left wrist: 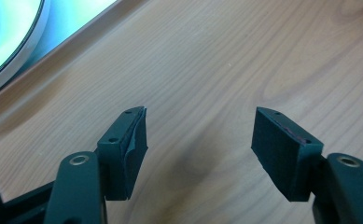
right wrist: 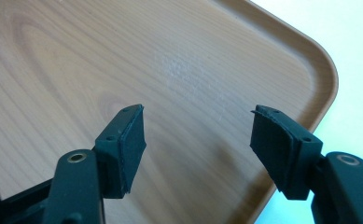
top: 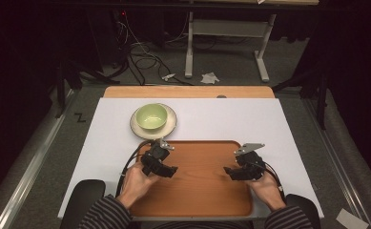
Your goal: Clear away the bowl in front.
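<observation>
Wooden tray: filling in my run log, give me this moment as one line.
left claw: open, empty | right claw: open, empty | both over wooden tray | green bowl on plate, beyond tray

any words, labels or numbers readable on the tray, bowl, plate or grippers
None: no readable text anywhere.
wooden tray: bare wood grain, no label.
green bowl and plate: plain, no print.
left gripper and right gripper: black pads and screw holes, no markings.
black zigzag mark on the floor: a shape, not legible text.
</observation>
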Demonstrator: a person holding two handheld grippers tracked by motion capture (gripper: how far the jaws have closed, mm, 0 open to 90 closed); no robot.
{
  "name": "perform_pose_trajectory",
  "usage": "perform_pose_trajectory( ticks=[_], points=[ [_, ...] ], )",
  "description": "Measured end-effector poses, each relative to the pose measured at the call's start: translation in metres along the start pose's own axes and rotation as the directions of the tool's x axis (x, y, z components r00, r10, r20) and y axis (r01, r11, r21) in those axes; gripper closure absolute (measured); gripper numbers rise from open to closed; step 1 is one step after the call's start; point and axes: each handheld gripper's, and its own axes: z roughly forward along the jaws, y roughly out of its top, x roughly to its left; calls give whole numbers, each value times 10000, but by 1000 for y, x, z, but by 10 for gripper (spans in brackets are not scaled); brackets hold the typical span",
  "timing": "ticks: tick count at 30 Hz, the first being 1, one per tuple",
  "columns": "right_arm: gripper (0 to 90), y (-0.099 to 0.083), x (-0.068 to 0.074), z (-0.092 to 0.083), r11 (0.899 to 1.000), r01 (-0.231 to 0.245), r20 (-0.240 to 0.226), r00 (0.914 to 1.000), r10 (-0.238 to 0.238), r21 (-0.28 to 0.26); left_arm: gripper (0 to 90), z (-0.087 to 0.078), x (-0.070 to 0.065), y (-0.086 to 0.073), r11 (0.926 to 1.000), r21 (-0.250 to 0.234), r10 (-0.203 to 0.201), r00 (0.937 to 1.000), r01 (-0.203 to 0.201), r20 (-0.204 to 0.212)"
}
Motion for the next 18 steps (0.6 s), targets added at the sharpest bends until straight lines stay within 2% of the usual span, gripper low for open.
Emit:
perform_pose_trajectory(
  ticks=[3, 7, 13, 16, 18],
  points=[
    [366, 0, 0, -1, 10000, -62, 9, 10000, 62, -1, 354, 1, 1, 0, 9997, 160, -195, 9997, 193, 117],
    [366, 0, 0, 0, 10000, -87, 25, 10000, 87, 14, 353, -1, 4, 0, 9991, 10, -432, 9989, 432, 200],
    [365, 0, -1, 0, 9999, -112, -25, 9999, 112, 41, 369, 1, 11, 4, 9986, 68, -522, 9981, 520, 313],
    [365, 1, -1, 0, 9998, -185, -121, 9998, 185, -40, 368, -1, 16, 7, 9968, -36, -796, 9961, 798, 377],
    [367, 0, -3, -1, 9996, -280, -155, 9995, 279, -34, 372, -3, 16, 8, 9974, -103, -707, 9968, 711, 372]
  ],
)
